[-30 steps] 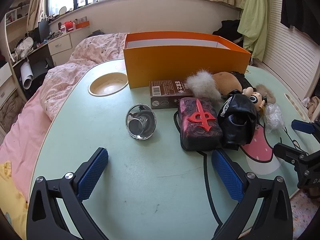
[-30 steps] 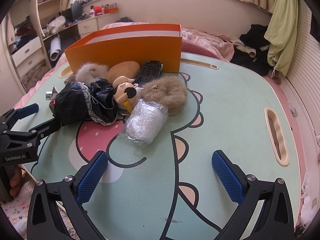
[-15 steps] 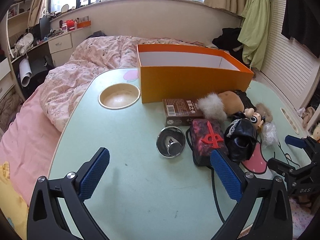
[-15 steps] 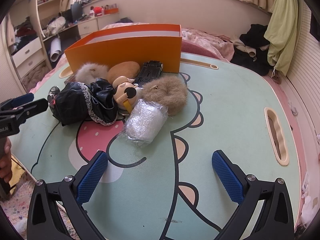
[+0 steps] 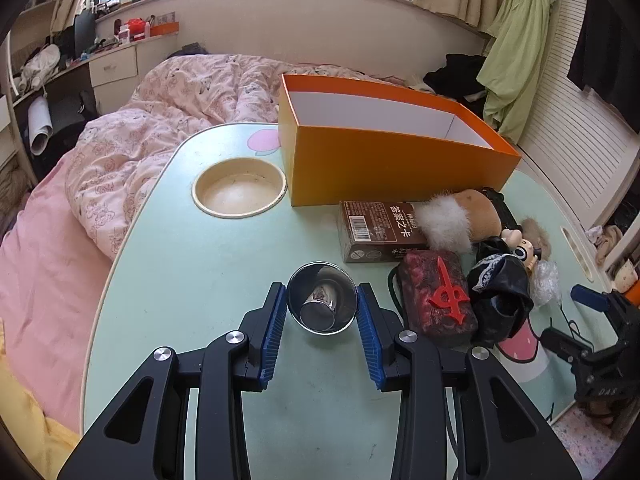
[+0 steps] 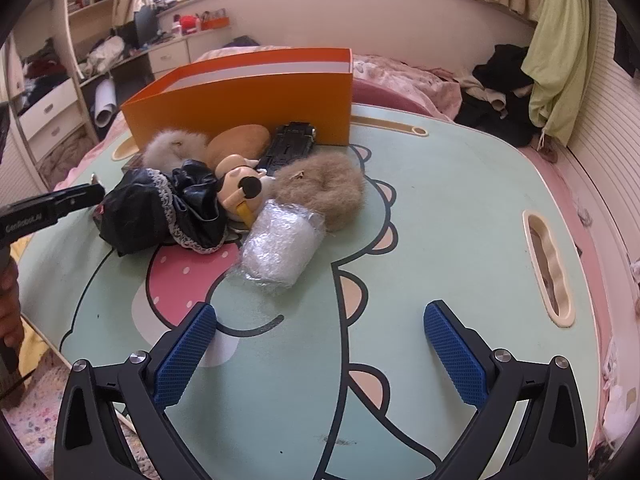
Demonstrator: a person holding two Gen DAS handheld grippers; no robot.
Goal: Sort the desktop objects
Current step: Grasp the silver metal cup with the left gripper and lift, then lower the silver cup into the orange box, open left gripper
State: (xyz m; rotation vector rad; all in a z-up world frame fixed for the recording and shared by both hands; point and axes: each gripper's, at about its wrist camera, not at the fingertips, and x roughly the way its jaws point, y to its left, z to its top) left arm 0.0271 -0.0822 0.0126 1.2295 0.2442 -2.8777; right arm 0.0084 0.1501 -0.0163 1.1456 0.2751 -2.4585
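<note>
A small shiny steel cup (image 5: 322, 300) stands on the mint-green table (image 5: 180, 280), mouth toward me. My left gripper (image 5: 321, 296) is closing around it, and both blue pads touch its rim. To its right lie a dark red case (image 5: 436, 300), a brown carton (image 5: 376, 228) and a black lace pouch (image 6: 160, 208). An orange box (image 5: 392, 160) stands open behind them. My right gripper (image 6: 320, 320) hangs open over bare table, short of a bubble-wrap bundle (image 6: 280, 248), with nothing between its fingers.
A doll figure (image 6: 240, 188), a brown fur ring (image 6: 324, 188), a white fur ball (image 6: 172, 148) and a tan plush (image 6: 240, 140) crowd the box front. A round cup recess (image 5: 240, 190) lies left of the box. A pink bed (image 5: 48, 260) borders the table.
The left gripper moved forward over the steel cup and its jaws came in from wide open onto the cup. The right gripper kept still.
</note>
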